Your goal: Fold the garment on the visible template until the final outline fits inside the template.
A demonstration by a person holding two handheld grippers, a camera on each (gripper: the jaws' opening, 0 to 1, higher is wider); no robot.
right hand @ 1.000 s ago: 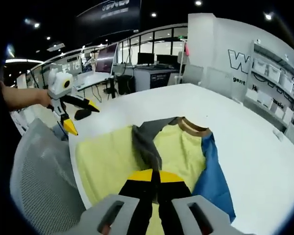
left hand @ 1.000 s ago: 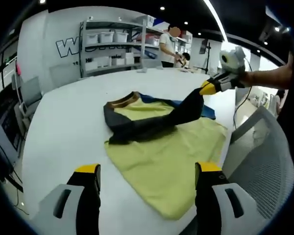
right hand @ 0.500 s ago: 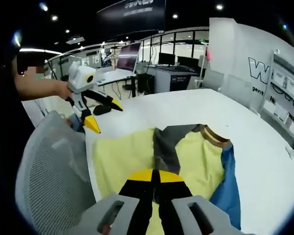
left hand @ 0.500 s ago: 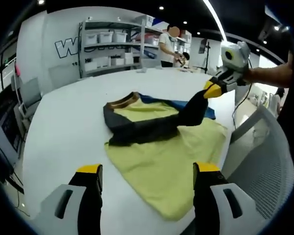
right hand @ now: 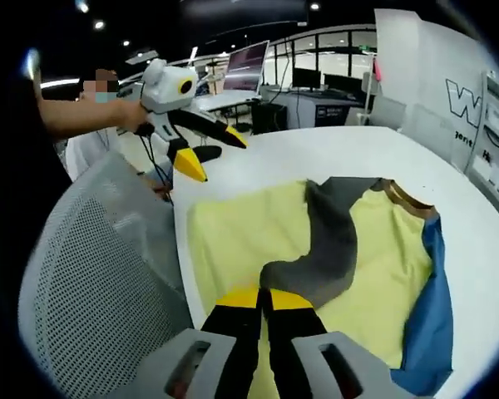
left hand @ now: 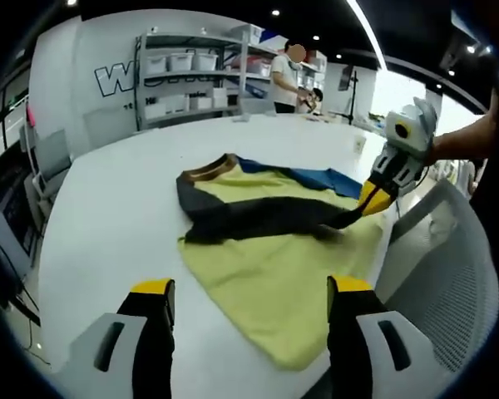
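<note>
A yellow garment (left hand: 274, 266) with a tan collar (left hand: 208, 171) lies flat on the white table (left hand: 108, 208). Its dark grey sleeve (left hand: 258, 220) stretches across the body, and a blue sleeve (left hand: 316, 177) lies on the far side. My right gripper (left hand: 368, 199) is shut on the dark sleeve's end, low over the garment's right edge. In the right gripper view that gripper (right hand: 264, 298) pinches the dark sleeve (right hand: 324, 249) over the yellow body (right hand: 233, 241). My left gripper (left hand: 249, 289) is open and holds nothing, near the table's edge; it also appears as an open left gripper (right hand: 212, 152) in the air.
A grey mesh chair (left hand: 449, 266) stands against the table's edge by the garment, the same chair (right hand: 91, 274) on the left of the right gripper view. Shelves with bins (left hand: 183, 83) and a person (left hand: 284, 79) are beyond the table's far side.
My right gripper has carried the dark sleeve's end down and outward, from raised above the garment to low at its edge. The sleeve now lies stretched across the body. The left gripper stays open.
</note>
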